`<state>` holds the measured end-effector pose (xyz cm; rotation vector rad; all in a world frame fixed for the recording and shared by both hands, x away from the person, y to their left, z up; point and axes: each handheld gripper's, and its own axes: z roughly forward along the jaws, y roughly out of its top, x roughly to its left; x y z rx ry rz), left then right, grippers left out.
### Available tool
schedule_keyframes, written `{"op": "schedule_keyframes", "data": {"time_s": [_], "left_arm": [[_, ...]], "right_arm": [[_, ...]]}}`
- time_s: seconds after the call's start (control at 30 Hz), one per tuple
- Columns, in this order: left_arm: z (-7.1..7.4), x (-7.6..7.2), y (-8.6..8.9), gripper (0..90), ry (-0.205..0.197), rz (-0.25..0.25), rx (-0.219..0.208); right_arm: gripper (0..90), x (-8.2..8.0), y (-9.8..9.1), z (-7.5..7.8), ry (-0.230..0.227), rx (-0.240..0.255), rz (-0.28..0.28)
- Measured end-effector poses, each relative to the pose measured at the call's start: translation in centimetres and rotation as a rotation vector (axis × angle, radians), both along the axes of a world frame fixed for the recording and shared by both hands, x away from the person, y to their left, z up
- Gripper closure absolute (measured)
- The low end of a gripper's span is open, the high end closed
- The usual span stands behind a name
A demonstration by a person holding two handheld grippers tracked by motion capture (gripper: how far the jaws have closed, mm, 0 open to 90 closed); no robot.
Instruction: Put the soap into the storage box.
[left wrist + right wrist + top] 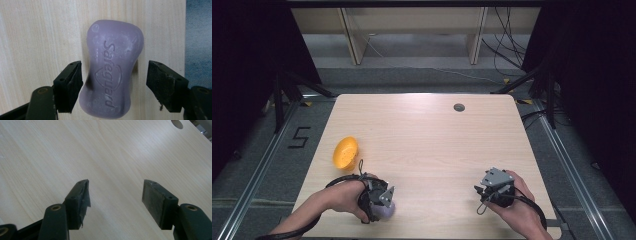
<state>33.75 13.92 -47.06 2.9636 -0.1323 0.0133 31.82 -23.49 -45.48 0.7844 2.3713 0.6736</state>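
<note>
Presently, itemised from nine o'clock across to three o'clock on the worktop (427, 130):

1. Orange bowl (345, 152), tipped on its side near the worktop's nine o'clock edge, well apart from everything but the left hand below it.

2. Left tongs (113, 80), at about seven o'clock in the high view, pointing down over the purple soap bar (113, 72). Jaws apart and straddling the bar; the left pad stands just beside the bar's waist, and whether it touches cannot be told, while the right pad shows a clear gap. Nothing is clamped yet. The bar lies flat on the wood close to the worktop's near edge, its narrow waist between the pads.

3. Right tongs (116, 195), at about five o'clock in the high view, jaws wide apart over bare wood, holding nothing.

Handling note, as a judgement: the step in hand looks like gripping the soap. Centre the bar so both pads meet the waist together, keep the pads low and square to its sides, then close gently; soap is slick and rounded, so an off-centre squeeze may squirt it out or twist it.

Lettering: "Safeguard" is pressed into the bar's top face with a shield outline around it. A "5" is marked on the floor (299, 136) beyond nine o'clock.
</note>
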Motion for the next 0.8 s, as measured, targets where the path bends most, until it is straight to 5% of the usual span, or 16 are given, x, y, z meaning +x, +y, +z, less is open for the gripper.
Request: {"op": "schedule_keyframes", "data": {"time_s": [0.8], "left_arm": [[-0.73, 0.72, -0.64, 31.6, 0.022, -0.036, 0.069]], "right_arm": [[38.8, 0.0, 0.01, -0.01, 0.001, -0.001, 0.0]]}}
